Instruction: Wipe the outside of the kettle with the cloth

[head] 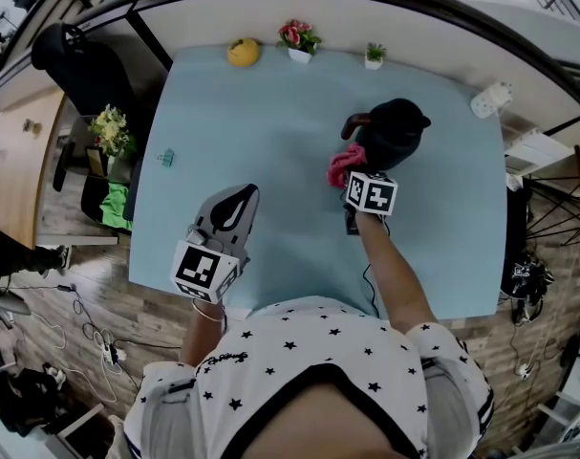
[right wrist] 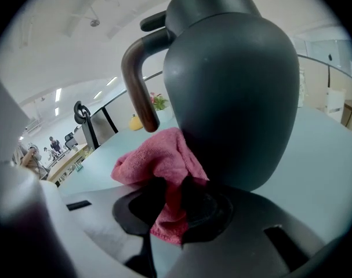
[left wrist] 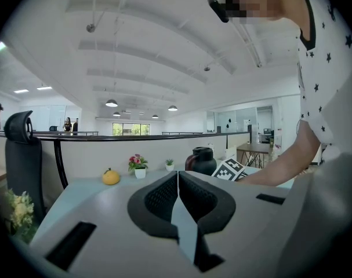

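Note:
A black kettle (head: 393, 132) with a dark brown handle stands upright on the light blue table (head: 270, 142), toward its far right. It fills the right gripper view, kettle (right wrist: 233, 91). My right gripper (head: 358, 191) is shut on a pink cloth (head: 343, 164), cloth (right wrist: 161, 164), which is pressed against the kettle's lower left side below the handle (right wrist: 138, 83). My left gripper (head: 234, 206) hovers over the table's near left part, jaws together with nothing between them, left gripper (left wrist: 177, 181). The kettle (left wrist: 202, 161) shows small in the left gripper view.
Along the table's far edge stand a yellow fruit (head: 243, 53), a pot of pink flowers (head: 298, 40) and a small green plant (head: 374, 55). A small clip (head: 165, 158) lies near the left edge. A black chair (head: 79, 60) stands at the far left.

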